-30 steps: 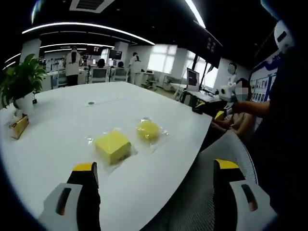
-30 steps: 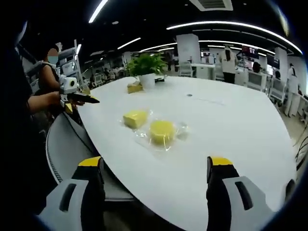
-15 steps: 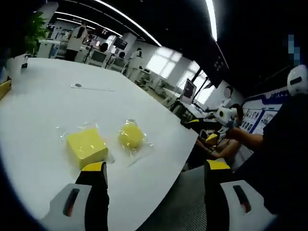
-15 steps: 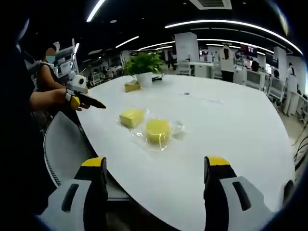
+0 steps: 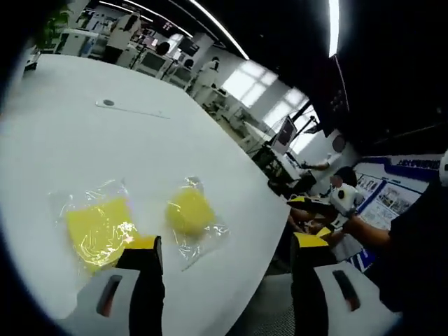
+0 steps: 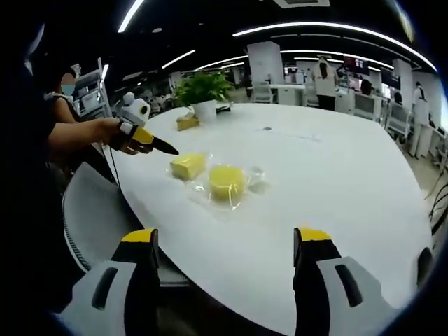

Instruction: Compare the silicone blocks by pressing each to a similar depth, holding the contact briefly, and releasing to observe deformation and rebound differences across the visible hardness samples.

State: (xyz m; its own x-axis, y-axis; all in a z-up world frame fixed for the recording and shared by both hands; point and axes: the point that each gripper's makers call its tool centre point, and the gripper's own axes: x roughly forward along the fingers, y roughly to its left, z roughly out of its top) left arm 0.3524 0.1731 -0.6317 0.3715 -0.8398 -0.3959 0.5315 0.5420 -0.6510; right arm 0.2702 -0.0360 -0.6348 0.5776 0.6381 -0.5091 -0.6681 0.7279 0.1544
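Observation:
Two yellow silicone blocks, each in clear wrap, lie side by side on the white table [image 6: 336, 175]. The square block [image 5: 94, 231] sits just ahead of my left gripper's left jaw, and the round block [image 5: 189, 211] lies ahead between the jaws. My left gripper [image 5: 225, 243] is open with nothing in it. From the right gripper view, the left gripper [image 6: 147, 138] hovers in a hand beside the square block [image 6: 187, 166], not touching it. The round block [image 6: 226, 182] lies further right. My right gripper [image 6: 225, 236] is open, well back from both, over the table edge.
A potted plant [image 6: 203, 91] and a small yellow box [image 6: 185, 122] stand at the table's far end. A grey chair [image 6: 98, 210] sits against the near edge. A small round disc [image 5: 106, 103] lies mid-table. People and desks fill the background.
My left gripper has moved forward and down toward the square block, which now lies at its left jaw. The right gripper has barely moved.

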